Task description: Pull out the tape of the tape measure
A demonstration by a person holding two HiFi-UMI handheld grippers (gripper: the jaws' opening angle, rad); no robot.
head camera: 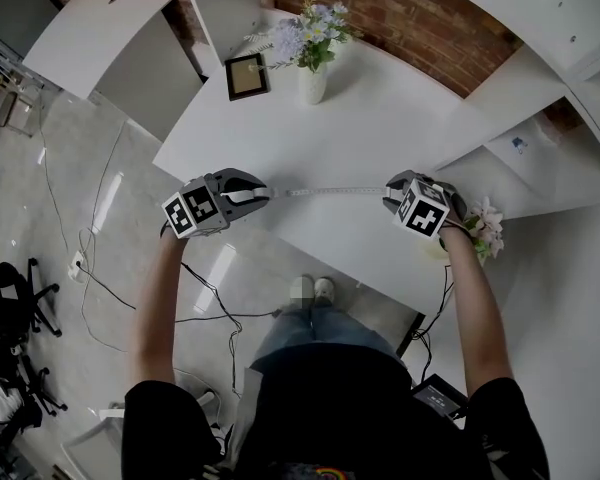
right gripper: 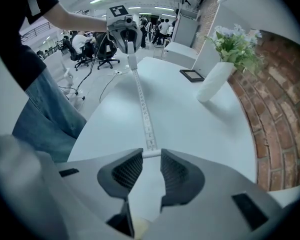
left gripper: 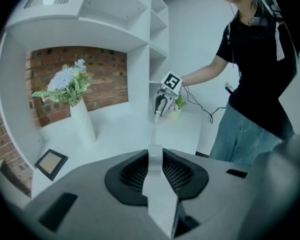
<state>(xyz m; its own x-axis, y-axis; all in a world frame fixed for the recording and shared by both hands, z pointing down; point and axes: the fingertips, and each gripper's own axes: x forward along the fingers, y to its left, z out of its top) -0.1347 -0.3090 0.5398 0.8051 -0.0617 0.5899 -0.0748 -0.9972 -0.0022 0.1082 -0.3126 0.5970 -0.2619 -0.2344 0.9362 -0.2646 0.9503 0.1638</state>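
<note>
A white tape measure case (left gripper: 157, 189) sits between the jaws of my left gripper (head camera: 258, 193), which is shut on it. Its tape (head camera: 325, 191) runs level above the white table (head camera: 380, 118) across to my right gripper (head camera: 390, 192). In the right gripper view the tape (right gripper: 142, 109) ends in a small white tab pinched between the tips of that gripper (right gripper: 150, 156), which is shut on it. The left gripper (right gripper: 126, 39) shows far off at the tape's other end. In the left gripper view the tape (left gripper: 154, 129) leads away to the right gripper (left gripper: 161, 104).
A white vase of flowers (head camera: 312, 78) and a small picture frame (head camera: 247, 76) stand at the table's back. A small flower pot (head camera: 485, 228) sits by my right hand. White shelves (head camera: 540, 118) rise on the right. Cables (head camera: 100, 288) lie on the floor at the left.
</note>
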